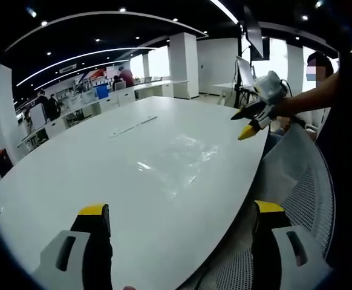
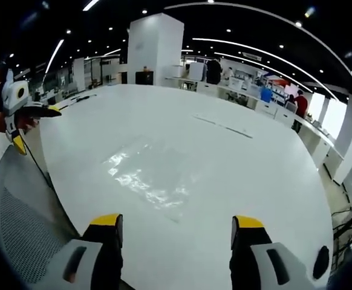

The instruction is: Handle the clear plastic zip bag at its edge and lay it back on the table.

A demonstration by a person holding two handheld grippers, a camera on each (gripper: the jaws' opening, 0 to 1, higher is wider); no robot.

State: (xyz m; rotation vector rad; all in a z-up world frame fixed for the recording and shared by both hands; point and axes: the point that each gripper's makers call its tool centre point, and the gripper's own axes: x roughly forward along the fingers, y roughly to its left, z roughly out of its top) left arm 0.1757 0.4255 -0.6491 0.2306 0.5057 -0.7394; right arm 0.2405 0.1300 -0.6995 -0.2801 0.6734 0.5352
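Observation:
The clear plastic zip bag lies flat on the white table, glinting under the ceiling lights. My left gripper is open at the table's near edge, short of the bag, with nothing between its fingers. My right gripper is also open and empty, just before the bag from the other side. Each gripper appears in the other's view, held in the air off the table's edge: the right gripper on a person's arm, the left gripper at the far left.
A grey mesh chair back stands against the table edge between the grippers, also seen as the chair. A thin pale strip lies further up the table. Desks, a white column and people are far behind.

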